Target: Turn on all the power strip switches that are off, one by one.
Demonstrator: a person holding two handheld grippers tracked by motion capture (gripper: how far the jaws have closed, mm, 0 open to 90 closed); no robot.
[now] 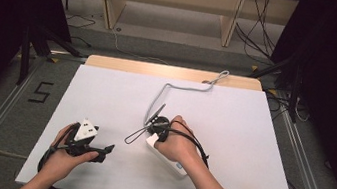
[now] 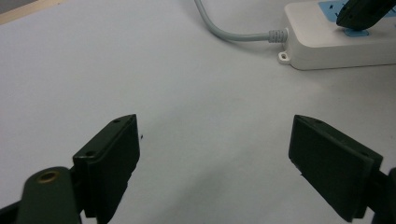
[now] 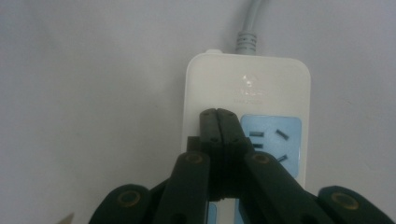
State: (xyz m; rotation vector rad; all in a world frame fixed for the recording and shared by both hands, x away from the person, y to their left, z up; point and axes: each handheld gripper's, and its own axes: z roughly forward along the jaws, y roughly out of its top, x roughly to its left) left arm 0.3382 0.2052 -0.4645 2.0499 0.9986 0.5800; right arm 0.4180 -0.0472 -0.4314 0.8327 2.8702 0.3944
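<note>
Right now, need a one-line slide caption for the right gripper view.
Right gripper, jaws shut, tips over a white power strip beside its blue socket panel on the white table.

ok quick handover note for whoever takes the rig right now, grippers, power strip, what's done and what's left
Left gripper: open, nothing between the jaws, low over the white table, apart from the strip.
Right gripper: shut, nothing between the jaws, tips over the power strip beside its blue socket panel.
Power strip lies flat, its grey cable running to the table's far edge.
Done: right gripper brought to the strip.
Left: probably pressing or handling the strip; nothing is plugged in where the socket shows.
</note>
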